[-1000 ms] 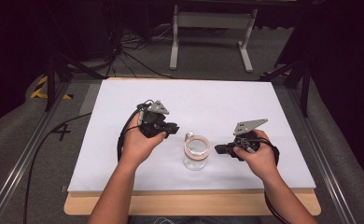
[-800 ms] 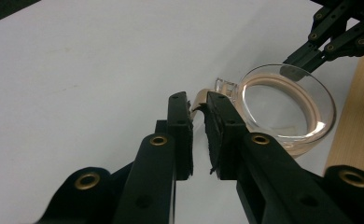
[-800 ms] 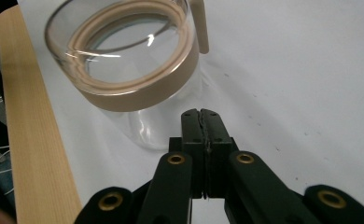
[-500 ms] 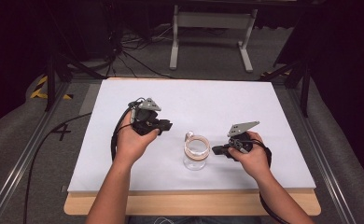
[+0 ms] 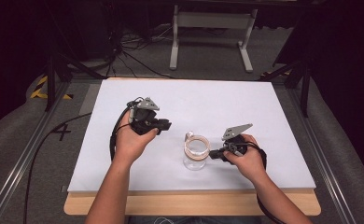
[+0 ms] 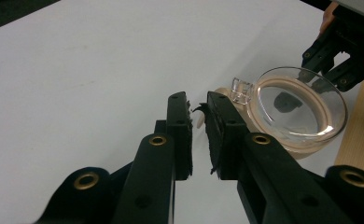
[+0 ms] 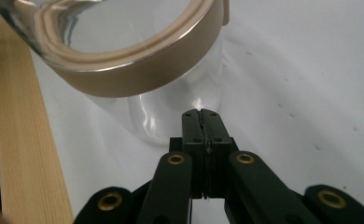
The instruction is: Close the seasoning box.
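Observation:
A clear glass jar with a tan lid ring and a clear lid stands upright near the front middle of the white table sheet. My left gripper hovers to its left, pointing at it. In the left gripper view its jaws stand a narrow gap apart with nothing between them, and the jar lies just beyond. My right gripper is low at the jar's right side, jaws pressed together. The right gripper view has its tips close to the jar's glass wall; I cannot tell if they touch.
The table's wooden front edge runs just below the jar. The white sheet is bare behind and to both sides. A metal stand and cables lie on the floor beyond the table.
My right gripper has slid left toward the jar and now sits beside it. The left gripper has drifted slightly left. The jar has stayed in place.

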`<state>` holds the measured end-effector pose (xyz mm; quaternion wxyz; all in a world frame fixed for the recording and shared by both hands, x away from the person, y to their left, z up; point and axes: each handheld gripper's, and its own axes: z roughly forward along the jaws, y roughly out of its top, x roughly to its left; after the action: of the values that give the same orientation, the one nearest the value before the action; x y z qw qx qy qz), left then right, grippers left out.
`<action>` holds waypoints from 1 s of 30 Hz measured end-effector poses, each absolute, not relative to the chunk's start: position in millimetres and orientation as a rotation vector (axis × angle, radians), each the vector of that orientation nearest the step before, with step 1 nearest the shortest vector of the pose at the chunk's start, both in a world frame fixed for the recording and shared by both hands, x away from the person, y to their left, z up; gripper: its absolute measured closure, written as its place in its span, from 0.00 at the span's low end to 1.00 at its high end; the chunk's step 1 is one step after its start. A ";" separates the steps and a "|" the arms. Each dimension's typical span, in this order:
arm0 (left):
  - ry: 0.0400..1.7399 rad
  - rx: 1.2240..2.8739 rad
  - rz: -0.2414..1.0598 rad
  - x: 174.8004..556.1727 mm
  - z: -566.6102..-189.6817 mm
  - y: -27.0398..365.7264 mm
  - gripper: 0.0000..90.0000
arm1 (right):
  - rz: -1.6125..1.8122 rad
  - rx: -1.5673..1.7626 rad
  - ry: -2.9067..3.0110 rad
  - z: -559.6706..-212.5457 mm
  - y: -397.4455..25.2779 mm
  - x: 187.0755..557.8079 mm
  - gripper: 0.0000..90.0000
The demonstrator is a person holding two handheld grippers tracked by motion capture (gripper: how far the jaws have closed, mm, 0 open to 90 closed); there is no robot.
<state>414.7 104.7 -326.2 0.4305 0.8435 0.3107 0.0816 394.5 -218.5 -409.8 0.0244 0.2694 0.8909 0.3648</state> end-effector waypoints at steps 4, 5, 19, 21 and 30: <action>0.775 2.105 0.204 414.9 -326.2 104.8 0.88 | 1.129 0.818 2.775 -410.3 -215.7 392.6 1.00; 0.776 2.106 0.206 414.8 -326.0 104.8 0.88 | 1.128 0.811 2.783 -410.2 -214.6 391.9 1.00; 0.779 2.103 0.197 414.5 -325.2 106.7 0.88 | 1.128 0.713 2.859 -413.8 -194.9 383.0 1.00; 0.782 2.098 0.196 414.4 -325.2 106.5 0.88 | 1.130 0.700 2.863 -414.6 -192.6 382.4 1.00; 0.776 2.102 0.198 414.5 -323.7 111.2 0.88 | 1.156 0.696 2.835 -402.7 -202.1 382.9 1.00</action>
<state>414.5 111.2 -323.7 0.4314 0.8431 0.3111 0.0792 382.9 -202.1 -402.7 0.0006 0.2216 0.9029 0.3683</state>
